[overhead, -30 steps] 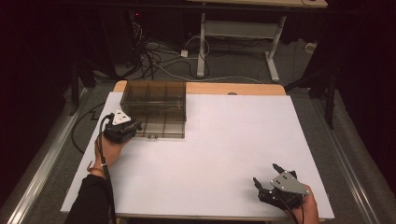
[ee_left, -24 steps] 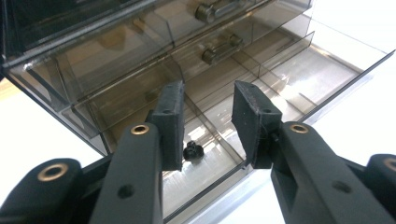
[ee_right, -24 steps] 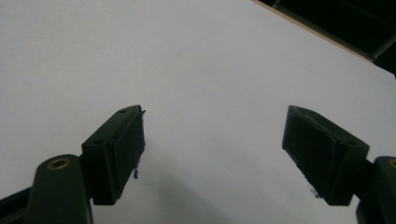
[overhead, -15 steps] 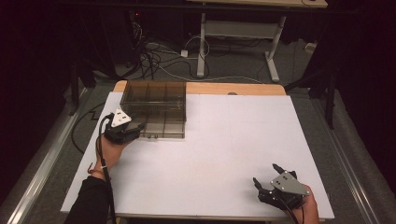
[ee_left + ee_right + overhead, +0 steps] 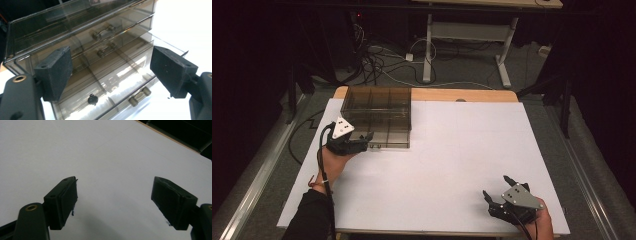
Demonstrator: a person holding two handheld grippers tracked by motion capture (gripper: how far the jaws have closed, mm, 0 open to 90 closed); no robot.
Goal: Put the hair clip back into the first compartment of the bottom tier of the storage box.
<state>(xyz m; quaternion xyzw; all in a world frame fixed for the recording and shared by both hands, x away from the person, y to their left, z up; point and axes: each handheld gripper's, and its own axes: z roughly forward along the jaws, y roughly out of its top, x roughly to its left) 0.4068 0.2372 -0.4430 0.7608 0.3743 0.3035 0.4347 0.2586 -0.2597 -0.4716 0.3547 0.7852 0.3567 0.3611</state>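
Observation:
A smoked clear drawer box (image 5: 377, 112) stands at the back left of the white table (image 5: 452, 150). It has three drawers with brass handles. The bottom drawer (image 5: 112, 87) is pulled out a little, and a small black object (image 5: 92, 99) lies inside it behind its handle (image 5: 140, 96). My left gripper (image 5: 366, 141) sits at the box's front left corner, open, with its jaws either side of the drawer fronts (image 5: 111, 62) and nothing held. My right gripper (image 5: 496, 186) hovers open over bare table (image 5: 115, 187) near the front right corner.
A wooden edge (image 5: 462, 95) runs along the table's far side. Beyond it are cables (image 5: 387, 60) on the floor and a desk frame (image 5: 467, 35). The left gripper's cable (image 5: 319, 160) trails back along the forearm.
My left gripper has edged slightly right toward the box front. The right gripper has stayed where it was.

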